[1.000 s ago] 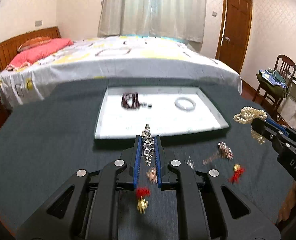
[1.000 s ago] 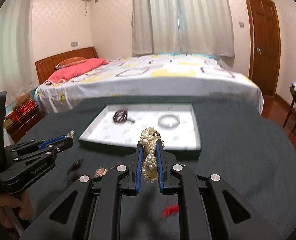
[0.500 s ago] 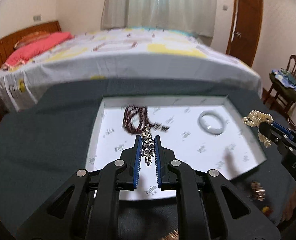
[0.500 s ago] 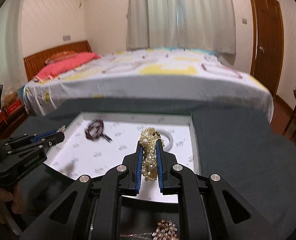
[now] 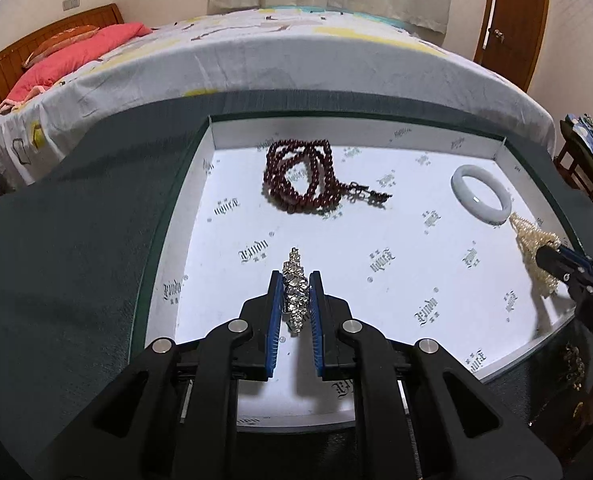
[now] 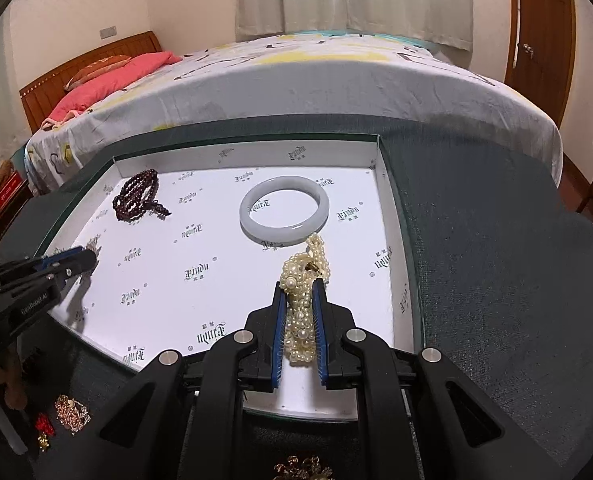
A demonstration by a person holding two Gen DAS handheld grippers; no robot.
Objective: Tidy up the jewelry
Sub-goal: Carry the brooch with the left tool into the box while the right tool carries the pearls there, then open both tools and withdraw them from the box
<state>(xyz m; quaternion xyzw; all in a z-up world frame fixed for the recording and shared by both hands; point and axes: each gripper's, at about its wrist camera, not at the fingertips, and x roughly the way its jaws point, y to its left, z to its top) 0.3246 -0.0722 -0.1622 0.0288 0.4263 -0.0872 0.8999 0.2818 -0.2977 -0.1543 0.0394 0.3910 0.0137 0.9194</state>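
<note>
A white-lined tray [image 5: 188, 216] [image 6: 392, 216] lies on the dark green table. My left gripper [image 5: 295, 280] is shut on a silver crystal bracelet [image 5: 295, 292] above the tray's near left part. My right gripper [image 6: 299, 286] is shut on a bunch of cream pearl strands [image 6: 302, 280], hanging over the tray's near right part just in front of a pale jade bangle [image 6: 284, 210] [image 5: 481, 193]. A dark red bead bracelet [image 5: 300, 176] [image 6: 136, 196] lies at the tray's far left. Each gripper shows at the edge of the other's view, the right [image 5: 544, 254], the left [image 6: 90, 254].
Loose pieces lie on the table in front of the tray: a rose-gold ornament [image 6: 71, 410], red tasselled earrings [image 6: 43, 426] and a gold brooch [image 6: 302, 470]. A bed [image 5: 280, 52] stands behind the table, a wooden chair [image 5: 588, 148] at the right.
Both grippers moved forward and down from the table's near part to above the tray, each keeping its jewelry. The tray now fills the middle of both views.
</note>
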